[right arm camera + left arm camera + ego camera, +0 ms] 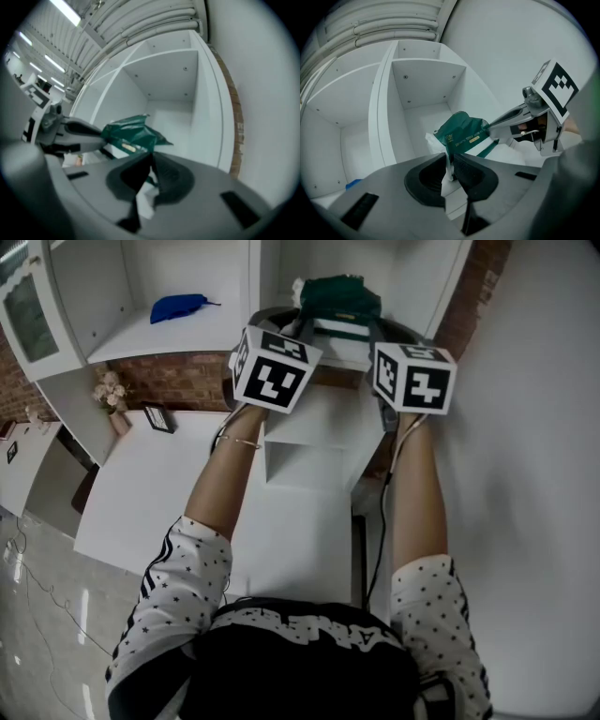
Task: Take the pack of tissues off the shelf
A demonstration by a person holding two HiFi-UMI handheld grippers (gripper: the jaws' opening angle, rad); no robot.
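Step in hand: drawing the pack (pixel 339 298) out of the shelf (pixel 265 277) with both tongs on it. Judgement: keep both pinches firm and move both hands together at one pace. Raise the pack slightly so it clears the board, then pull straight back toward the body. Don't spread the hands. Each hold seems to be on thin wrapper at an end rather than the body, so it could slip or tear.

Left tongs (pixel 451 161): nearly closed, nipping a white-and-green wrapper edge at the pack's left end. Right tongs (pixel 151 159): almost fully closed, pinching a thin flap at the pack's right end.

The pack is in the shelf's right compartment, apparently still resting on the board, green top crumpled. It lies between the two tongs and just ahead of both tips. Each gripper view shows the other tongs touching its far end.
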